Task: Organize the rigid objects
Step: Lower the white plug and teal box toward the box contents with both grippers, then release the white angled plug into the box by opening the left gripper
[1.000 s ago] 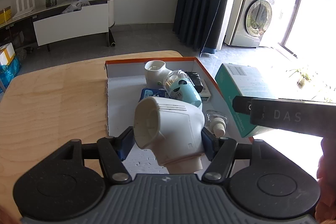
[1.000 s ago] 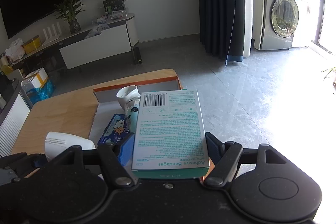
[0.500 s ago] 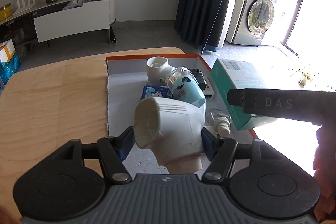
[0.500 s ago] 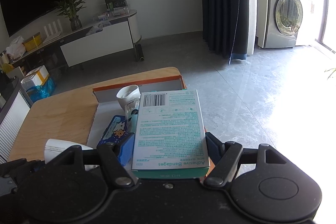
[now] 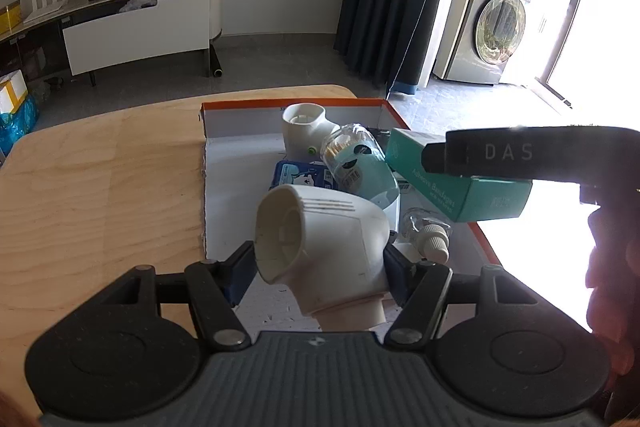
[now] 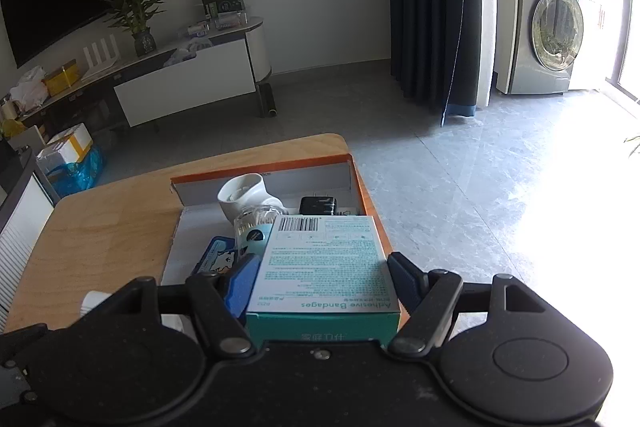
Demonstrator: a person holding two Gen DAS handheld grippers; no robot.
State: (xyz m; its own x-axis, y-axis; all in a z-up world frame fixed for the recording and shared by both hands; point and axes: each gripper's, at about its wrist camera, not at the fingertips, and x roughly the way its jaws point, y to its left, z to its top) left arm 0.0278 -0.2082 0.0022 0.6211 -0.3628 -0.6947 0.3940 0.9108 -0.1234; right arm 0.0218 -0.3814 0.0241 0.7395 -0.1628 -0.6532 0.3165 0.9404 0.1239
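Sitting between the two blue pads of the left gripper [image 5: 318, 263] is a white elbow-shaped plastic piece [image 5: 324, 243], pinched from both sides and hanging over the near end of an orange-rimmed box [image 5: 296, 103] with a white floor. Pinching a teal carton of adhesive bandages [image 6: 328, 263] by its long sides, the right gripper [image 6: 324, 279] is hovering over the right part of the same box; in the left wrist view this carton [image 5: 452, 187] is showing under the dark bar of the right gripper, above the box's right wall.

Lying inside the box are a white round-mouthed fitting [image 5: 306, 131] near the far wall, a clear jar of cotton swabs [image 5: 356, 163] leaning beside it, a blue tin with a cartoon print [image 5: 300, 179], a small clear bottle with a white ribbed cap [image 5: 428, 235] and a black adapter [image 6: 319, 205]. The box is resting on a light wooden table [image 5: 100, 187].
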